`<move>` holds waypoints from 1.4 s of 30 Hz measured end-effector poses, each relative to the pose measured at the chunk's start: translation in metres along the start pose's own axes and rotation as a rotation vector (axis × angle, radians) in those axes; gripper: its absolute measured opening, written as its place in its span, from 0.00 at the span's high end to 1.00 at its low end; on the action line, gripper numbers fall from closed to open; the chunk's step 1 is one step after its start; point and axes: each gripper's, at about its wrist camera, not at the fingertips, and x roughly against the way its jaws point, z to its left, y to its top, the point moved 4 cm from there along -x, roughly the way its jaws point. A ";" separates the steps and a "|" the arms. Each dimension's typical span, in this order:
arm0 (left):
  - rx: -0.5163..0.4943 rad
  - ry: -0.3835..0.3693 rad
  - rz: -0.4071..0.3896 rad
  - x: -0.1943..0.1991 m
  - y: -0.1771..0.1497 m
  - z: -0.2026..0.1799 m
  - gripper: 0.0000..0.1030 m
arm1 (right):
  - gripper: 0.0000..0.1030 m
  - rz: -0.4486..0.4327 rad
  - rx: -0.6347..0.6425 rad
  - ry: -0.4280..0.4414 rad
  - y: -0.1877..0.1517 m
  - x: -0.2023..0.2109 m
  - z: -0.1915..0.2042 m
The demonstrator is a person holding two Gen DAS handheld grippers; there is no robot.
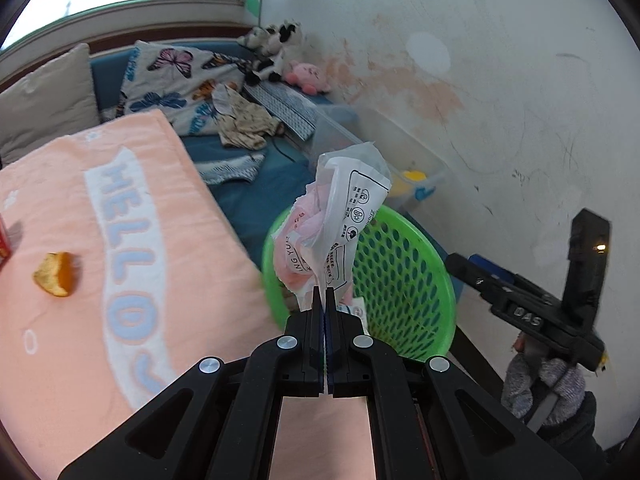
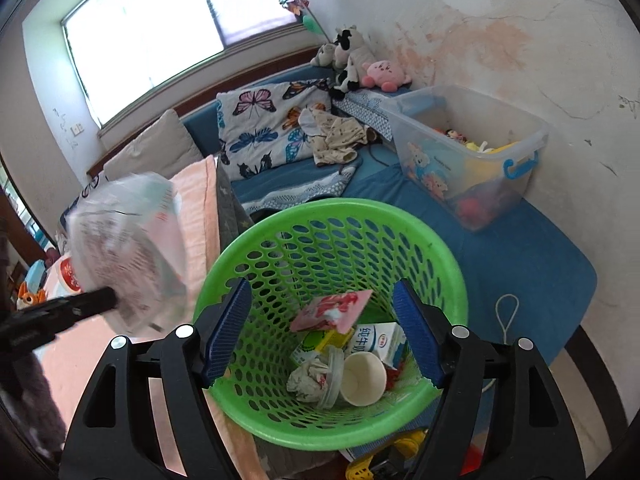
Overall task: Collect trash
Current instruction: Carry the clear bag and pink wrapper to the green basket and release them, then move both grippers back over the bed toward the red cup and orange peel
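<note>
- Black fingers of the left gripper [image 1: 324, 300] are clamped tight on the lower edge of a crumpled clear-and-pink plastic wrapper [image 1: 340, 216], which stands up just ahead of the fingertips.
- Beyond and slightly right of that grip sits the green perforated basket [image 1: 404, 268]; the wrapper looks not yet fully over its mouth.
- Judgement: carry the wrapper on until it hangs above the basket's middle, then let go, so that the light plastic falls inside the rim and not onto the peach towel [image 1: 120, 240].
- Blue-padded jaws of the right gripper [image 2: 322, 330] stand apart over the basket with nothing between them; below lie a paper cup [image 2: 362, 378], a milk carton [image 2: 378, 340] and a red sachet [image 2: 332, 310].
- An orange peel [image 1: 56, 274] lies left of the left gripper on the towel, likely still to collect.
- Readable: "HELLO" on the towel; "DAS" on the right gripper's body; Chinese print on the wrapper and carton, too small to read surely.
</note>
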 end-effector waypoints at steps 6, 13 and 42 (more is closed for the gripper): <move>-0.008 -0.020 0.057 -0.028 -0.005 -0.016 0.99 | 0.28 -0.014 -0.008 0.011 -0.001 0.010 -0.003; -0.012 -0.011 0.100 -0.043 -0.015 -0.017 0.69 | 0.28 -0.017 -0.012 0.024 -0.003 0.014 -0.003; 0.217 0.299 -0.095 0.087 -0.030 0.162 0.49 | 0.23 0.048 0.143 0.199 -0.001 -0.020 0.121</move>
